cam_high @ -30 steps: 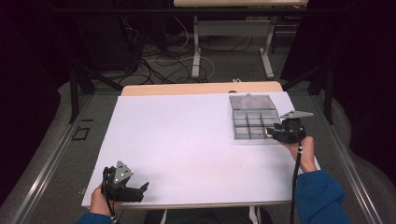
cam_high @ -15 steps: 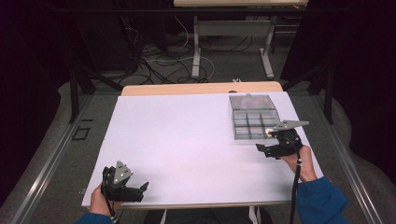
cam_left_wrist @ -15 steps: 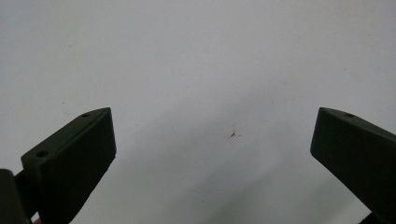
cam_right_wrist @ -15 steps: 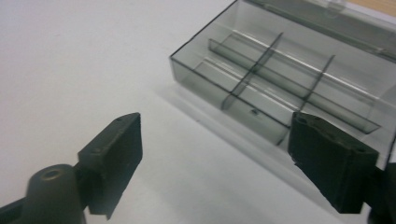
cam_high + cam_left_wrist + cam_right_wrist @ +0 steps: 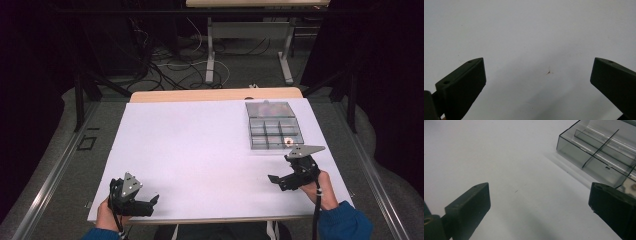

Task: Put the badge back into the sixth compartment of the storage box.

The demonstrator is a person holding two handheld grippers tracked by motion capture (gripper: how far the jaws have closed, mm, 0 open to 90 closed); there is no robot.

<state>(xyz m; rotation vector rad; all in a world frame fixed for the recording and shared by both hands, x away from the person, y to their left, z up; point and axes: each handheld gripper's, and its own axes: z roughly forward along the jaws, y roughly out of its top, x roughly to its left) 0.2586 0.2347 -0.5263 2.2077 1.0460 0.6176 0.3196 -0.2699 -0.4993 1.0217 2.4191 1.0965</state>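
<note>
1. Right gripper [image 5: 289, 176] hangs empty, jaws spread wide, just short of the clear divided box [image 5: 274, 131].
2. Left gripper [image 5: 137, 200], also spread and empty, rests at the table's [image 5: 200, 145] near edge.
3. Looks like a pause between steps; next, probably reach into a compartment.

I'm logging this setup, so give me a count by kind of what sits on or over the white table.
Clear plastic compartment box: 1
Small round object in the box's near right compartment: 1
Black two-jaw grippers, left and right: 2
Total: 4
</note>
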